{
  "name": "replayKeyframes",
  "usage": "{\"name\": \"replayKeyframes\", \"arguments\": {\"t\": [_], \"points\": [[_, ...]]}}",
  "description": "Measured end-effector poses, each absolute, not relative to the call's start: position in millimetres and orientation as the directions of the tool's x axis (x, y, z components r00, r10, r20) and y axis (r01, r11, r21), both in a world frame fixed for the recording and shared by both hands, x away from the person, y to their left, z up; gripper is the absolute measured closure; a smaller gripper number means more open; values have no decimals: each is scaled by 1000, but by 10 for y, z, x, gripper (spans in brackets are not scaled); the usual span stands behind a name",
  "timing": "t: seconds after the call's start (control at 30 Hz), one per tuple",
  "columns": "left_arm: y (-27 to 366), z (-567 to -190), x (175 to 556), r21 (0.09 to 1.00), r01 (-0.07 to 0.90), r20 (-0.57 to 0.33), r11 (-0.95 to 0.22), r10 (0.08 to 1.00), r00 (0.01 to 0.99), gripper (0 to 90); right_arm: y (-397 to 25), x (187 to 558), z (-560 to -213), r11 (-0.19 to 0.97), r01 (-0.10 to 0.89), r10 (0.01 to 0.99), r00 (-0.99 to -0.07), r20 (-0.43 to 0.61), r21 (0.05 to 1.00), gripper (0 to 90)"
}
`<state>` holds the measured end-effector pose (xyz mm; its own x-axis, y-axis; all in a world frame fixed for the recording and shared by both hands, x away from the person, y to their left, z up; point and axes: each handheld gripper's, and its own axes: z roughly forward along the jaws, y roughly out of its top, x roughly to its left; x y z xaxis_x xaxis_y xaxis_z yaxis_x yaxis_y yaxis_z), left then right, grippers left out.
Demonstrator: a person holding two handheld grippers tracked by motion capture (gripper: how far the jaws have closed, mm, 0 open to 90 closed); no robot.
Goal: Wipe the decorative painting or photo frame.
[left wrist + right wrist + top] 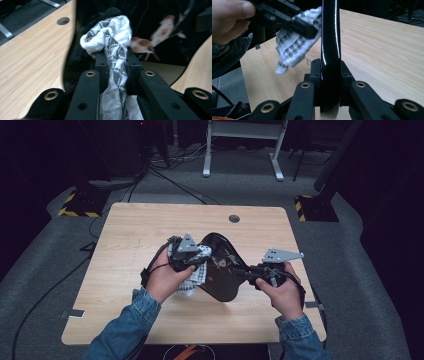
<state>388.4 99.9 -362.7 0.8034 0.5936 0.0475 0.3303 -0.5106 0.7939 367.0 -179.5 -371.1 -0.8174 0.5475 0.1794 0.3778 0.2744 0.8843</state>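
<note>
A glossy black plate [225, 275] with a bird picture is held on edge above the middle of the wooden table [130, 230]. My right gripper [246, 273] is shut on its right rim; the right gripper view has the jaws [330, 68] clamped on the thin black edge [330, 35]. My left gripper [199, 259] is shut on a grey-and-white patterned cloth [192, 282], which is bunched against the plate's face. In the left gripper view the cloth [112, 37] bulges past the jaws [115, 61], touching the painted birds [150, 42]. The cloth [292, 47] hangs below the left gripper [294, 22].
A round cable hole [234, 218] sits near the table's far edge. Behind the table stand white desk legs [206, 155], floor cables and two yellow-and-black striped bases [80, 206]. The person's denim sleeves come in over the front edge.
</note>
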Motion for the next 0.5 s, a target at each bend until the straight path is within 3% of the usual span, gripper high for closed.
{"name": "replayKeyframes", "arguments": {"t": [0.5], "points": [[747, -3744, 3724, 791, 304, 29, -531, 529, 848, 779, -1796, 3668, -3723, 265, 383, 553, -812, 185, 885, 799]]}}
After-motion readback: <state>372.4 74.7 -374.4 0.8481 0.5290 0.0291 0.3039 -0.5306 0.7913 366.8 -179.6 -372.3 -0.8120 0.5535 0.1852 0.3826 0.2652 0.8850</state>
